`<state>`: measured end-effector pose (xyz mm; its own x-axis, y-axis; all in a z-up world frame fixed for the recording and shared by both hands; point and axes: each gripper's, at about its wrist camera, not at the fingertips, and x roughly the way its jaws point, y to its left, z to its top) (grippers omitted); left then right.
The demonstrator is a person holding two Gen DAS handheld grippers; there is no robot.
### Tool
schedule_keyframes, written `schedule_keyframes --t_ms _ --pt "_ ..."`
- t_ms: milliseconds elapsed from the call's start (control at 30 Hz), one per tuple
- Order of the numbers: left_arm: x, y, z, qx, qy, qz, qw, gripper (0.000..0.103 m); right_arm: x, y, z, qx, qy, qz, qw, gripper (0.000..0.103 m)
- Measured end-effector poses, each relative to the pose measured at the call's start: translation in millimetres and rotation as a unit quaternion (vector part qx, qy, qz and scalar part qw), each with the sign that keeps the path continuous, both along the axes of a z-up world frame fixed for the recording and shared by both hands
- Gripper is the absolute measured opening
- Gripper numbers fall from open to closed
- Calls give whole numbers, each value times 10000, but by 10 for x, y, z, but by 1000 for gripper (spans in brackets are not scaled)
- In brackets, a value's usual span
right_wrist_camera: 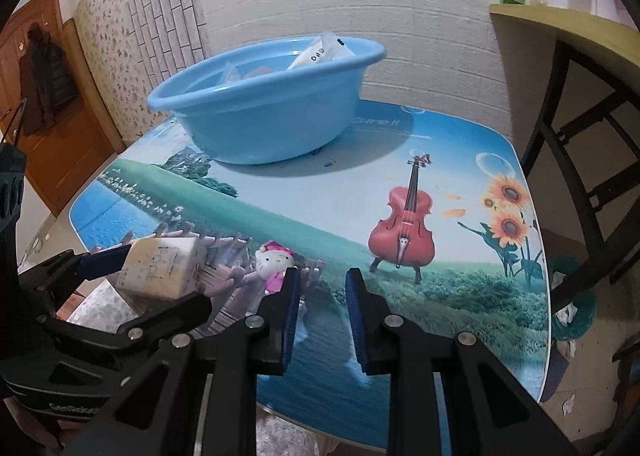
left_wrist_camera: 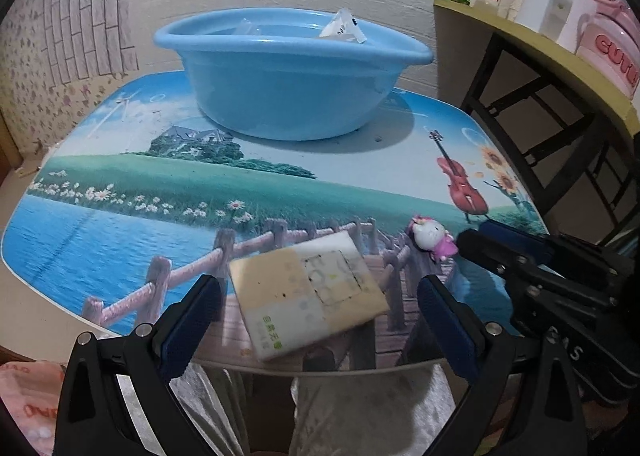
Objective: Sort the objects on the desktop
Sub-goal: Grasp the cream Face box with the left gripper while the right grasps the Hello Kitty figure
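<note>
I'm holding L gripper (left_wrist_camera: 316, 320) wide open round tissue pack (left_wrist_camera: 308, 292), not pinching. R gripper (right_wrist_camera: 322, 312) nearly closed, empty, beside cat toy (right_wrist_camera: 276, 262). Risk: pack sliding off table (right_wrist_camera: 460, 296) edge; basin (right_wrist_camera: 256, 112) far.

A low counter (right_wrist_camera: 460, 296) with rounded corners and a glossy printed top showing lake, meadow, fence, red cello and sunflowers; a round light-blue plastic basin (right_wrist_camera: 260, 124) stands at its far side; a small white-and-pink cat figurine (right_wrist_camera: 276, 260) sits near the front edge, just beside a cream rectangular soap-like block (left_wrist_camera: 308, 292)
</note>
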<state>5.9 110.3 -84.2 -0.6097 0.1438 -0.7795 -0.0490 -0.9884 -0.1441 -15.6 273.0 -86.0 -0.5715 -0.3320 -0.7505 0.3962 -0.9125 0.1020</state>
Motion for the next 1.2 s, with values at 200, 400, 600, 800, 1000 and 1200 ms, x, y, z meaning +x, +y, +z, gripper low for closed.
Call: schedule_keyframes --t_ms 200,400,600,800,1000,1200 --pt "-24 -79 8 -128 168 -93 9997 74 9 -29 -9 6 -9 45 10000 25" --pt "-54 -150 14 -127 180 -121 9997 73 16 -70 -16 67 -24 12 10000 25" --pt "-111 -276 10 -139 172 3 9998 74 -4 -107 -19 100 -47 -45 9999 29" --pt "-116 -375 7 -103 155 51 9998 78 -19 -141 -21 138 -41 -84 9999 31" --pt "-155 -458 -15 -153 197 5 9997 82 -48 -220 -82 220 -145 -96 9996 31" --pt "-177 -594 -37 -201 301 39 9993 83 -39 -239 -101 190 -170 -128 9996 31"
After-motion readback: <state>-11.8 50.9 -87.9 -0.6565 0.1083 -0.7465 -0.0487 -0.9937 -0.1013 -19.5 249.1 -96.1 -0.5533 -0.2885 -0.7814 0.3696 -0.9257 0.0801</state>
